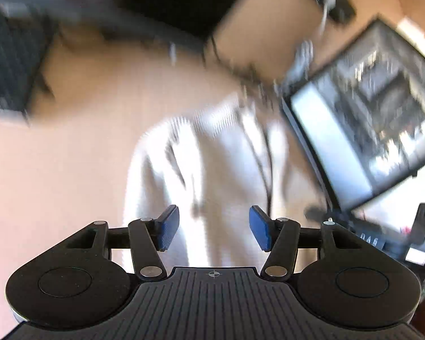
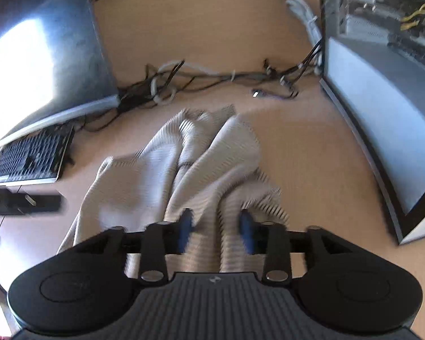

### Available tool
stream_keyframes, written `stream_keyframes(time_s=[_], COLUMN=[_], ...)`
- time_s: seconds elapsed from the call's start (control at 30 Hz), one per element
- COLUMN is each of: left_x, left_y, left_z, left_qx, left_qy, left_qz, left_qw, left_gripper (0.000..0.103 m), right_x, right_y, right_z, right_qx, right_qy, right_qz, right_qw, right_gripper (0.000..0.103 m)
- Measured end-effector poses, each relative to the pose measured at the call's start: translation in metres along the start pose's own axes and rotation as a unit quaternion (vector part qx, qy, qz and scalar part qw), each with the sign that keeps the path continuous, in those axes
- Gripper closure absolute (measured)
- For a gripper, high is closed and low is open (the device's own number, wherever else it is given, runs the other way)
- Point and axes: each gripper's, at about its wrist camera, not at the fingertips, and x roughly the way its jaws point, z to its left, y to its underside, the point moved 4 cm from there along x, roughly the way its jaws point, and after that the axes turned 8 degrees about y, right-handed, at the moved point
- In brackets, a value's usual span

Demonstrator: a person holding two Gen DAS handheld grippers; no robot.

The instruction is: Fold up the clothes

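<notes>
A light grey ribbed garment (image 2: pixel 184 170) lies crumpled on the wooden table (image 2: pixel 212 28). It also shows in the left wrist view (image 1: pixel 212 170), blurred by motion. My left gripper (image 1: pixel 214 231) is open and empty, its blue pads (image 1: pixel 168 228) held above the near edge of the garment. My right gripper (image 2: pixel 216 233) is open, and a raised fold of the garment lies between its blue pads (image 2: pixel 185 231). I cannot tell whether the pads touch the cloth.
A computer case with a glass side (image 2: pixel 382 113) stands at the right, also in the left wrist view (image 1: pixel 368 119). A monitor (image 2: pixel 42 56) and keyboard (image 2: pixel 31 155) are at the left. Tangled cables (image 2: pixel 212 79) run along the back. A dark device (image 2: pixel 22 204) lies left.
</notes>
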Motion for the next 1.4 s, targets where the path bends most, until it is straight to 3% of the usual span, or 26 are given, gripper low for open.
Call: stream_keyframes(time_s=[0.1, 0.27, 0.37, 0.43, 0.47, 0.5, 0.57, 0.63, 0.73, 0.8, 0.87, 0.93, 1.03, 1.13, 1.2, 1.23, 1.3, 1.4], left_x=[0.023, 0.028, 0.023, 0.020, 0.016, 0.011, -0.003, -0.022, -0.060, -0.087, -0.112, -0.123, -0.122, -0.116, -0.117, -0.119, -0.126, -0.138], left_y=[0.019, 0.024, 0.025, 0.023, 0.022, 0.020, 0.012, -0.004, -0.040, -0.063, -0.084, -0.097, -0.106, -0.103, -0.097, -0.094, -0.087, -0.081], left_z=[-0.010, -0.031, -0.037, -0.041, -0.043, -0.045, -0.046, -0.044, -0.036, -0.023, -0.006, 0.015, 0.055, 0.096, 0.117, 0.126, 0.138, 0.135], left_qx=[0.015, 0.076, 0.096, 0.107, 0.111, 0.114, 0.111, 0.101, 0.090, 0.085, 0.077, 0.061, 0.024, -0.030, -0.054, -0.064, -0.091, -0.089], left_qy=[-0.015, -0.072, -0.078, -0.078, -0.076, -0.074, -0.064, -0.058, -0.069, -0.089, -0.110, -0.133, -0.156, -0.174, -0.195, -0.207, -0.213, -0.219], left_qz=[0.037, 0.022, 0.003, -0.010, -0.018, -0.028, -0.054, -0.091, -0.164, -0.203, -0.234, -0.240, -0.223, -0.210, -0.211, -0.212, -0.217, -0.226], left_qw=[0.9991, 0.9943, 0.9924, 0.9912, 0.9907, 0.9903, 0.9903, 0.9890, 0.9800, 0.9715, 0.9630, 0.9595, 0.9619, 0.9616, 0.9563, 0.9528, 0.9483, 0.9449], left_gripper=[0.049, 0.083, 0.089, 0.090, 0.090, 0.091, 0.092, 0.092, 0.092, 0.093, 0.093, 0.093, 0.092, 0.082, 0.076, 0.074, 0.059, 0.043], right_x=[0.006, 0.020, 0.019, 0.017, 0.016, 0.013, 0.007, -0.009, -0.045, -0.064, -0.072, -0.067, -0.043, -0.007, 0.017, 0.026, 0.041, 0.036], right_y=[0.021, 0.041, 0.043, 0.041, 0.040, 0.038, 0.030, 0.012, -0.033, -0.061, -0.083, -0.095, -0.102, -0.094, -0.086, -0.085, -0.084, -0.090], right_z=[0.013, 0.015, 0.013, 0.012, 0.012, 0.012, 0.013, 0.014, 0.007, -0.003, -0.014, -0.025, -0.035, -0.032, -0.030, -0.032, -0.036, -0.038], right_qx=[-0.031, -0.017, -0.010, -0.008, -0.010, -0.012, -0.013, -0.013, -0.016, -0.026, -0.059, -0.086, -0.118, -0.171, -0.209, -0.208, -0.200, -0.183], right_qy=[0.007, 0.005, 0.002, 0.003, 0.002, 0.000, -0.011, -0.028, -0.036, -0.018, 0.031, 0.077, 0.126, 0.180, 0.209, 0.212, 0.211, 0.206], right_qz=[0.012, 0.040, 0.035, 0.030, 0.025, 0.020, 0.008, -0.021, -0.086, -0.124, -0.154, -0.160, -0.141, -0.118, -0.095, -0.080, -0.048, -0.045], right_qw=[0.999, 0.999, 0.999, 1.000, 1.000, 1.000, 1.000, 0.999, 0.996, 0.992, 0.986, 0.980, 0.975, 0.962, 0.951, 0.952, 0.956, 0.960], right_gripper=[0.044, 0.044, 0.044, 0.051, 0.065, 0.082, 0.094, 0.094, 0.095, 0.095, 0.096, 0.096, 0.096, 0.096, 0.096, 0.096, 0.096, 0.095])
